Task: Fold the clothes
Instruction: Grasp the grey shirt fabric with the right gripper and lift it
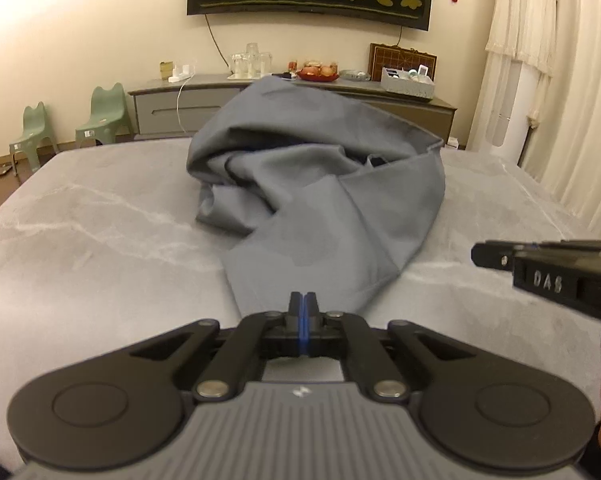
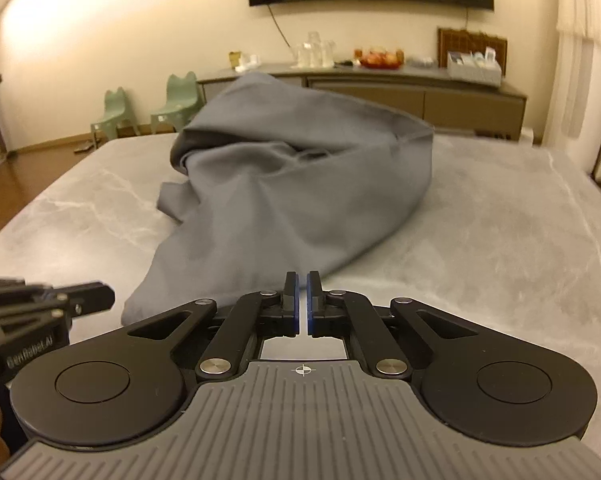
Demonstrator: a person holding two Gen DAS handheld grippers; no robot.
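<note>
Both tools hover low at the near edge of the marble table (image 1: 100, 216), the left gripper (image 1: 304, 300) pressed fully together and empty, the right gripper (image 2: 302, 280) a slit apart, the crumpled grey garment (image 2: 292, 184) heaped just ahead.

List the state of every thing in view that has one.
Garment: crumpled in a heap on the table, unfolded.
Left gripper: shut, empty, at the garment's near edge.
Right gripper: nearly shut, a narrow gap, nothing between the pads.
Cabinet: drawers closed.
</note>
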